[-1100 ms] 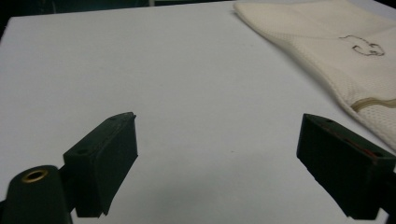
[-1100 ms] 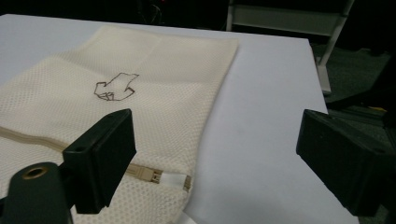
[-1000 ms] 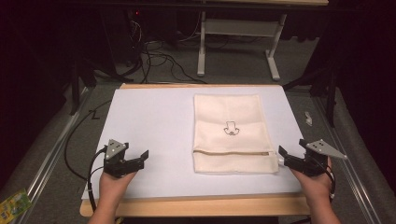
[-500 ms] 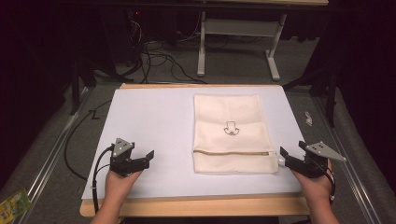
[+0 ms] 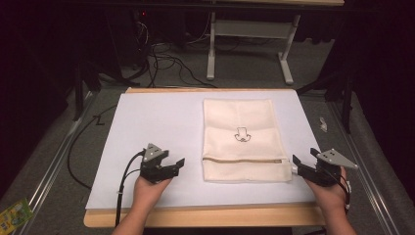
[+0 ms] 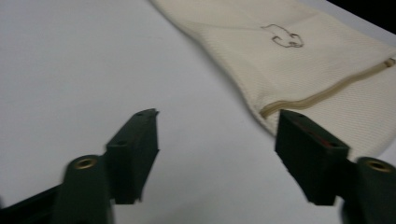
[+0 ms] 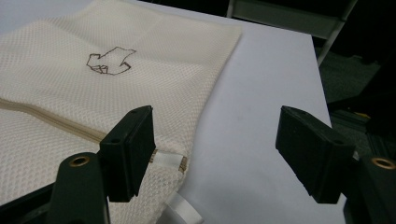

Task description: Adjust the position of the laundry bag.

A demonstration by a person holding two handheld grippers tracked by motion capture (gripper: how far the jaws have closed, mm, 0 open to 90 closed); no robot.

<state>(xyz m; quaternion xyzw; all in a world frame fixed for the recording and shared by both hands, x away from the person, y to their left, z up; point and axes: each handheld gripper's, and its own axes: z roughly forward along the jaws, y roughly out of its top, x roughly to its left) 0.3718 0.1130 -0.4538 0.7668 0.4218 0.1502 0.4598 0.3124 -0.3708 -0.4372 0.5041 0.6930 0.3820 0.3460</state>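
My left gripper (image 5: 166,165) has slid right along the bench (image 5: 147,122) toward the cream mesh bag (image 5: 242,142), fingers apart and empty, so I judge a grasp on its left edge is near. The bag lies flat, right of centre. My right gripper (image 5: 306,169) waits, fingers apart, at the zipper (image 7: 51,122) end.

— What is the bag (image 5: 242,141)?
— Cream cloth, a rough mesh weave, matt, with a woven zip (image 7: 56,121) and a glossy white ribbon tab (image 7: 180,205).
— And under it?
— A smooth matt white sheet (image 5: 151,122); bare wood at the tabletop's (image 5: 205,216) near edge.
— The left gripper (image 6: 217,140)?
— Matt black plastic jaws, brass-looking rivets (image 6: 85,163).
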